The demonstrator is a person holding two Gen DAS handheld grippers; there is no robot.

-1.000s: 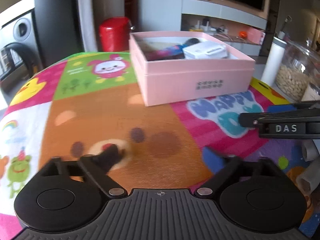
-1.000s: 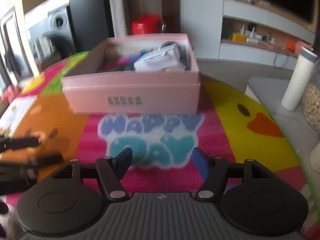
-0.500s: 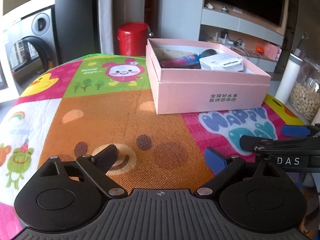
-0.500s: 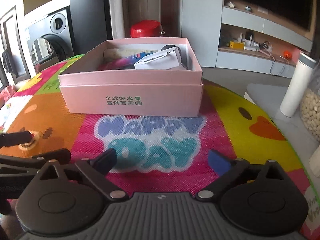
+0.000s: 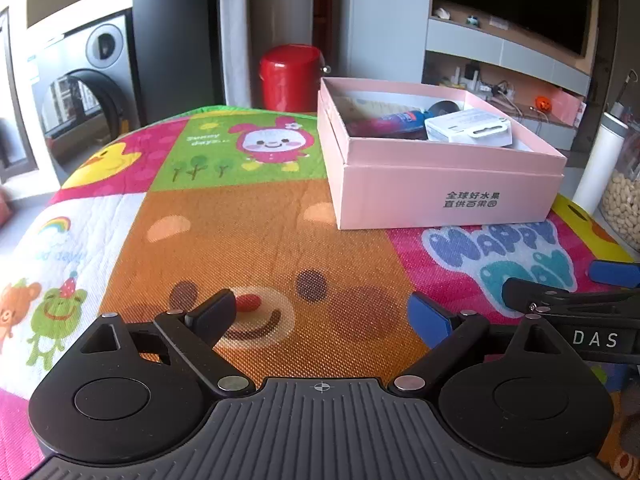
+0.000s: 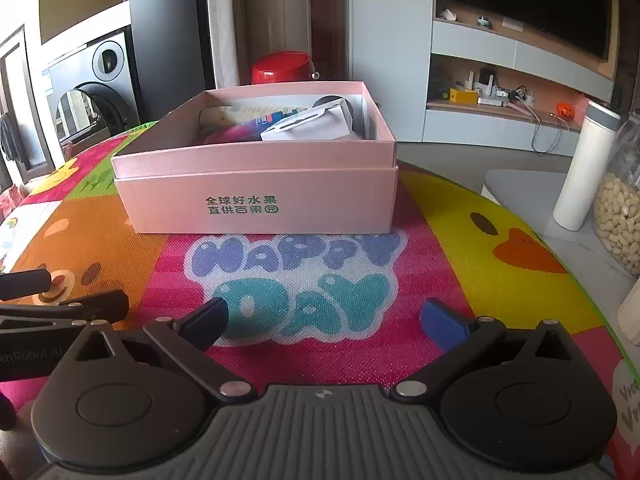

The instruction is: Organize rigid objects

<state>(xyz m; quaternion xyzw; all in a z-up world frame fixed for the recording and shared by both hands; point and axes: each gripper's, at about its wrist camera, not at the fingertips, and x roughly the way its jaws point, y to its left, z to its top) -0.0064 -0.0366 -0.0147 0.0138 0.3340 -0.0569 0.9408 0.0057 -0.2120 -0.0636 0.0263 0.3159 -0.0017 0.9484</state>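
Observation:
A pink cardboard box stands on the colourful cartoon mat. Inside it lie a white carton, a purple and blue tube and a dark round object. My left gripper is open and empty, low over the orange bear patch, well short of the box. My right gripper is open and empty over the "HAPPY DAY" print, in front of the box. Each gripper shows at the edge of the other's view.
A red canister stands behind the table. A white bottle and a glass jar of nuts stand on a side surface at the right. A washing machine is at the left, a TV shelf behind.
Both grippers have drawn back from the box and steadied; the right gripper's jaws have opened wider. The box and its contents have not moved.

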